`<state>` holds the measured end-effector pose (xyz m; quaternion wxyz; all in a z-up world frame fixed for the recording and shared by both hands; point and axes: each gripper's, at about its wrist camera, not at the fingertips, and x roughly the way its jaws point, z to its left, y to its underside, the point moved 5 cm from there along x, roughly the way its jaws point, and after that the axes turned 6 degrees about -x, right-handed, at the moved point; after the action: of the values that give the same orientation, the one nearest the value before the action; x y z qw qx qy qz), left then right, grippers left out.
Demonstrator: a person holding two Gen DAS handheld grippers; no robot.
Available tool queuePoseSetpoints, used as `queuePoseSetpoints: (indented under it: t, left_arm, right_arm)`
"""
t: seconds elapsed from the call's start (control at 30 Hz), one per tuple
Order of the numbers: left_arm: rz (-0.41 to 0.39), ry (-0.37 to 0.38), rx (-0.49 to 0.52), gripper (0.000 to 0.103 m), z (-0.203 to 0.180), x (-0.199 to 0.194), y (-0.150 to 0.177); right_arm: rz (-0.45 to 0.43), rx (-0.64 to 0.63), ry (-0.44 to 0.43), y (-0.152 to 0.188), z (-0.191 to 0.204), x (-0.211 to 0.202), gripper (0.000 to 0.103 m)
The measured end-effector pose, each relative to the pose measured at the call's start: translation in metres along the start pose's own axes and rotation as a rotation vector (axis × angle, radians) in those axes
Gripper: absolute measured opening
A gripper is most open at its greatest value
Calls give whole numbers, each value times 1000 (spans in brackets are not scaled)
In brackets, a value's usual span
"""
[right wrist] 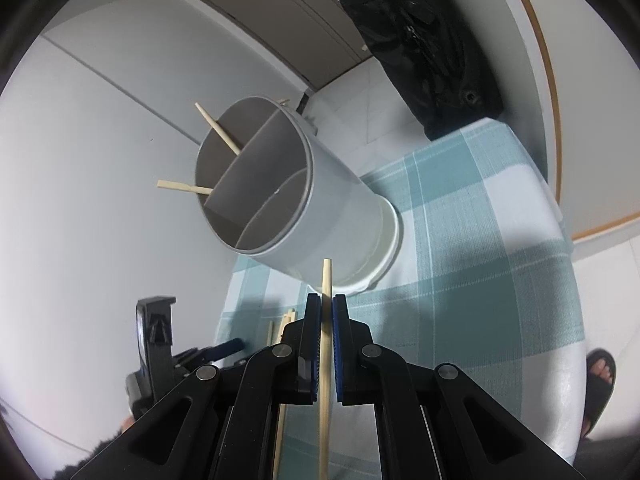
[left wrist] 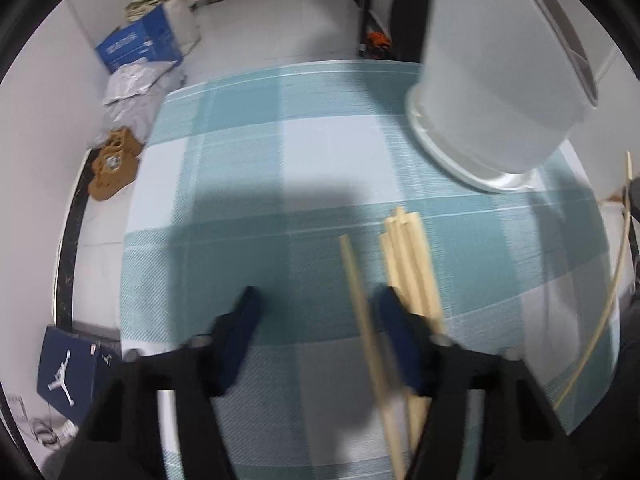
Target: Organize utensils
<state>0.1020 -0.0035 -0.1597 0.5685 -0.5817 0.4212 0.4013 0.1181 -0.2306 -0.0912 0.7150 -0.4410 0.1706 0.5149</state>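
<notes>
A: Wooden chopstick [right wrist: 326, 320] sitting clenched between the blue pads of the right gripper [right wrist: 327, 300], and those jaws are squeezing tight on it, its tip poking out past the fingertips.

B: It's pointing toward the grey utensil holder [right wrist: 320, 200], I'd say so it can be slid into one of the sections. Two sticks [right wrist: 218, 132] are already leaning out of the far compartment.

A: Over on the left wrist view, the left gripper [left wrist: 316, 300] is pointing steeply down at the checked tablecloth [left wrist: 280, 140], jaws partway apart. A single loose chopstick [left wrist: 360, 292] is lying in the gap, close to the right-hand finger, though motion blur means I can't tell if a pad is pressing on it.

B: So not yet a clear grip. And the bundle of chopsticks [left wrist: 408, 252] is lying just beyond that finger, partly hidden behind it, toward the near edge of the cloth.

A: Probably why that hand is hovering there: lining up the next stick while the right one is delivering.

B: Further back, the holder is standing on its white base [left wrist: 452, 156] near the cloth's far right corner, well apart from the pile.

A: Beyond the table, a blue box [left wrist: 136, 44] is sitting on the floor.
</notes>
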Motion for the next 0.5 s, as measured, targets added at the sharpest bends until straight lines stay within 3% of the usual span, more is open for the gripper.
queuePoseSetpoints:
  t: [0.03, 0.1, 0.13, 0.3, 0.5]
  left_arm:
    - [9, 7, 18, 31, -5, -1, 1]
    - [33, 32, 57, 6, -15, -2, 1]
    - [42, 34, 77, 4, -19, -1, 1]
    - [35, 78, 31, 2, -9, 0, -3]
    - [-147, 119, -61, 2, 11, -30, -1]
  right_arm:
    - [-3, -4, 2, 0, 1, 0, 5]
    - [-6, -10, -1, -1, 3, 0, 5]
    - [-8, -14, 0, -1, 3, -2, 5]
    - [-13, -47, 15, 0, 5, -7, 5]
    - [-29, -83, 21, 1, 11, -5, 5]
